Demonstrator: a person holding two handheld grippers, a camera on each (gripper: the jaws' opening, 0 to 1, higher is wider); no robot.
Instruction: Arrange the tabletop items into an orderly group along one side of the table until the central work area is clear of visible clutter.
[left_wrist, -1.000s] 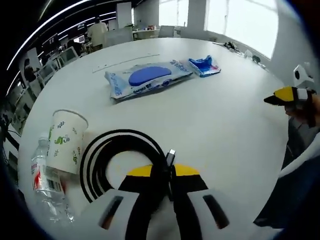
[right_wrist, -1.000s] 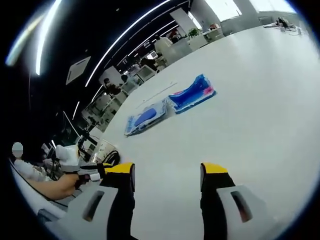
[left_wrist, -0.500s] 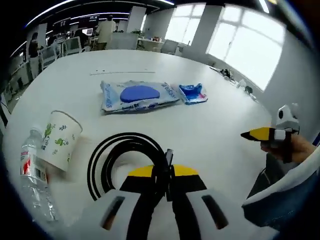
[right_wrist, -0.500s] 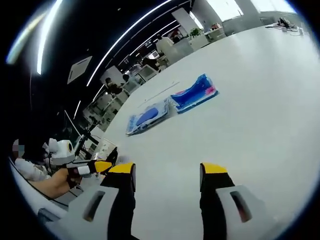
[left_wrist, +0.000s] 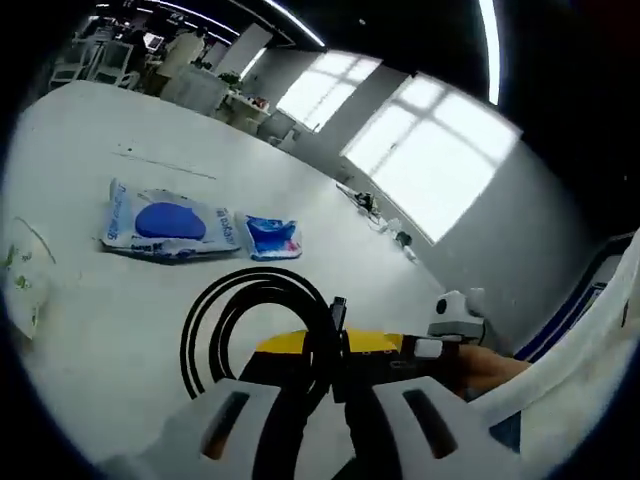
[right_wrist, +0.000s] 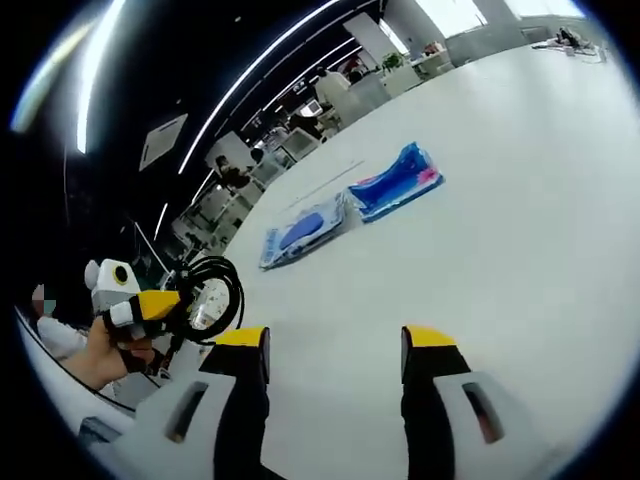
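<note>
The left gripper (left_wrist: 335, 350) is clamped on the coiled cable (left_wrist: 255, 325), held above the desk (left_wrist: 120, 300); the packets (left_wrist: 165, 220) lie ahead. The right gripper (right_wrist: 335, 350) hangs wide, holding nothing.

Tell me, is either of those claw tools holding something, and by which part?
The left gripper holds a coiled black cable, pinched on the coil beside its plug end. The right gripper is open, holding nothing.

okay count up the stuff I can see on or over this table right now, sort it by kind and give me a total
Wet wipes pack: 1
Small blue pouch: 1
Coiled black cable, held in the left gripper: 1
Paper cup, cut off at the view's edge: 1
Total: 4
</note>
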